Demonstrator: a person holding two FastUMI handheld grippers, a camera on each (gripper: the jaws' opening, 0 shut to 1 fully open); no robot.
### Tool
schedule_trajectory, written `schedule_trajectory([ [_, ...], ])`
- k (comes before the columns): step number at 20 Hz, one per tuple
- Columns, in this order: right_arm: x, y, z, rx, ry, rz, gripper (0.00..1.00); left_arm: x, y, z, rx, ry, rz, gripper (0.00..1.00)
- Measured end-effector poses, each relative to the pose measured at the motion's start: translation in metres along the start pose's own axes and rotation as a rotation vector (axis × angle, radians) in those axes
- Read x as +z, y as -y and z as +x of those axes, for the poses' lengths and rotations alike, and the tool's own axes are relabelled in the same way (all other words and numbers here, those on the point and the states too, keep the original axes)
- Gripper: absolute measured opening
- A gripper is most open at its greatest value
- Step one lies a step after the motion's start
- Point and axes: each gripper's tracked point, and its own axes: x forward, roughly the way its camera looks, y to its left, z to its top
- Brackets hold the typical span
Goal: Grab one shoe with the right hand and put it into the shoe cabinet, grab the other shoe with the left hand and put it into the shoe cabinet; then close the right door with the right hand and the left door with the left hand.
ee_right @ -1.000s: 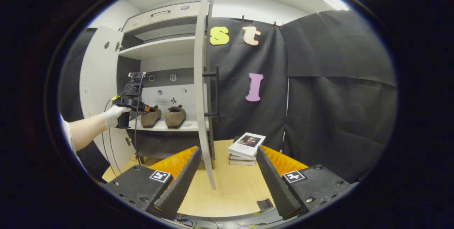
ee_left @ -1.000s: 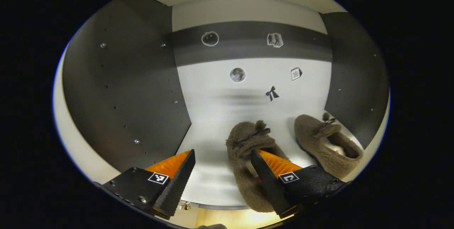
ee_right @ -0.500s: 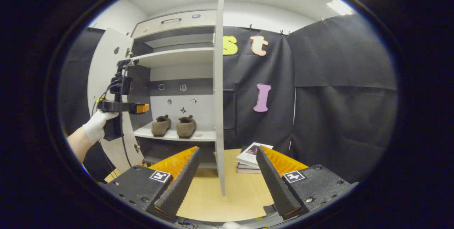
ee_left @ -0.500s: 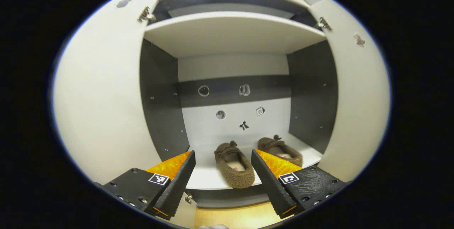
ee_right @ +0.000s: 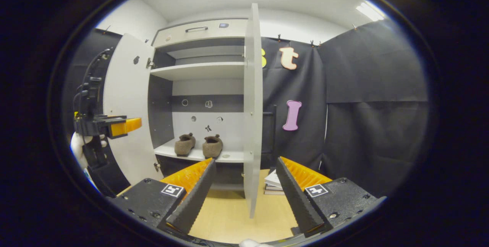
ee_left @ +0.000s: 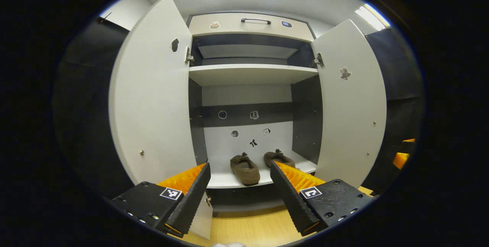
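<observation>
Two brown fuzzy shoes, the left shoe [ee_left: 244, 168] and the right shoe [ee_left: 279, 158], stand side by side on the lower shelf [ee_left: 229, 180] of the shoe cabinet. Both doors, the left door [ee_left: 153, 98] and the right door [ee_left: 353, 105], stand wide open. My left gripper [ee_left: 240, 176] is open and empty, well back from the shelf. My right gripper [ee_right: 245, 172] is open and empty too, with the right door's edge [ee_right: 252, 117] straight ahead between its fingers. In the right gripper view the shoes [ee_right: 198, 145] rest on the shelf, and the left gripper [ee_right: 114, 125] hangs at far left in a gloved hand.
A stack of books [ee_right: 276, 182] lies on the wooden table [ee_right: 229, 216] by the right door. Black cloth walls the booth behind the cabinet. An upper shelf [ee_left: 252, 73] and a top drawer with a handle [ee_left: 256, 20] sit above the shoes.
My left gripper has pulled back out of the cabinet, leaving the left shoe on the shelf. The right gripper has drifted so the right door's edge sits nearer the middle of its view.
</observation>
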Motion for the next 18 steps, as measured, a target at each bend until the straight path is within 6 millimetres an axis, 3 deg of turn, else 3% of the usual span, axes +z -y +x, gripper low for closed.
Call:
schedule_trajectory([
  [5,0.001,-0.022,0.002,0.023,0.001,0.017,1.0,-0.023,-0.024,-0.06,0.077,-0.032,-0.009,0.96],
  [12,-0.018,-0.048,0.003,0.046,-0.043,0.006,1.0,-0.068,-0.049,-0.111,0.137,-0.107,-0.057,0.96],
  [15,-0.012,-0.037,0.008,0.026,-0.036,-0.013,1.0,-0.071,-0.046,-0.113,0.12,-0.113,-0.072,0.97],
  [18,0.001,-0.002,0.023,-0.038,-0.012,-0.039,1.0,-0.067,-0.045,-0.115,0.124,-0.103,-0.074,0.96],
])
